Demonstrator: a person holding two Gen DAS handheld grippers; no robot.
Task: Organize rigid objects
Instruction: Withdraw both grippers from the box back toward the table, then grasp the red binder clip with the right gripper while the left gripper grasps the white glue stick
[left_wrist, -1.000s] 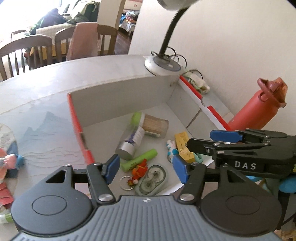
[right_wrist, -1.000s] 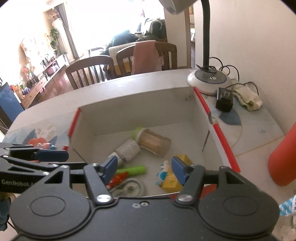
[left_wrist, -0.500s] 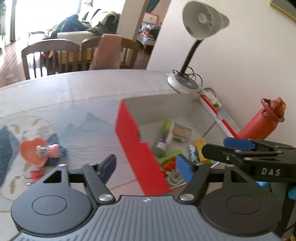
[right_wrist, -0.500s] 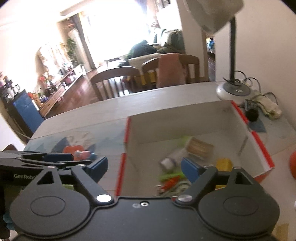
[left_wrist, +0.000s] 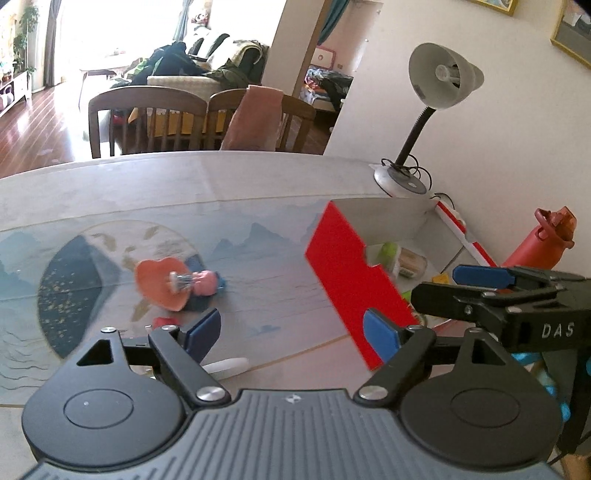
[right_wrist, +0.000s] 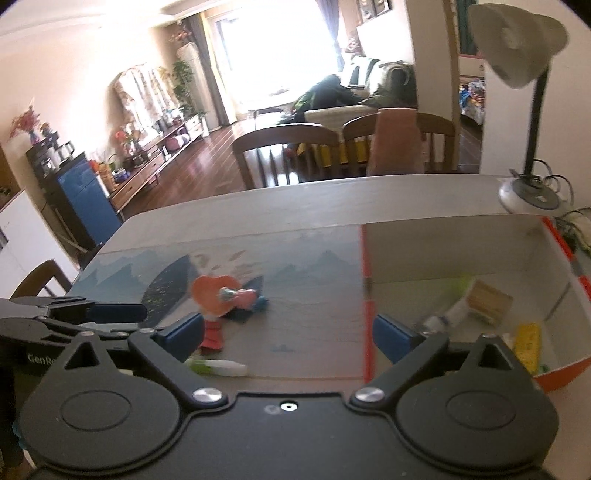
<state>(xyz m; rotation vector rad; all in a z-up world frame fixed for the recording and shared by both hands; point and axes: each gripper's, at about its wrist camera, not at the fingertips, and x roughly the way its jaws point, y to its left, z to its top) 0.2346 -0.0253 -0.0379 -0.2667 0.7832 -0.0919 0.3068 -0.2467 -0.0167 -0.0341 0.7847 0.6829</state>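
Both the left gripper (left_wrist: 291, 328) and the right gripper (right_wrist: 290, 334) are opening their jaws over the table (left_wrist: 258, 184), nothing between them, while a heart-shaped orange toy (left_wrist: 164, 282) is lying left of the red-sided box (left_wrist: 351, 273) of small items.

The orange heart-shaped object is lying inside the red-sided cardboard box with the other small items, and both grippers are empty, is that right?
Not quite. The orange heart-shaped object lies on the table mat, outside the red-sided cardboard box, as the left wrist view shows. Both the left gripper and the right gripper are indeed empty, jaws opening.
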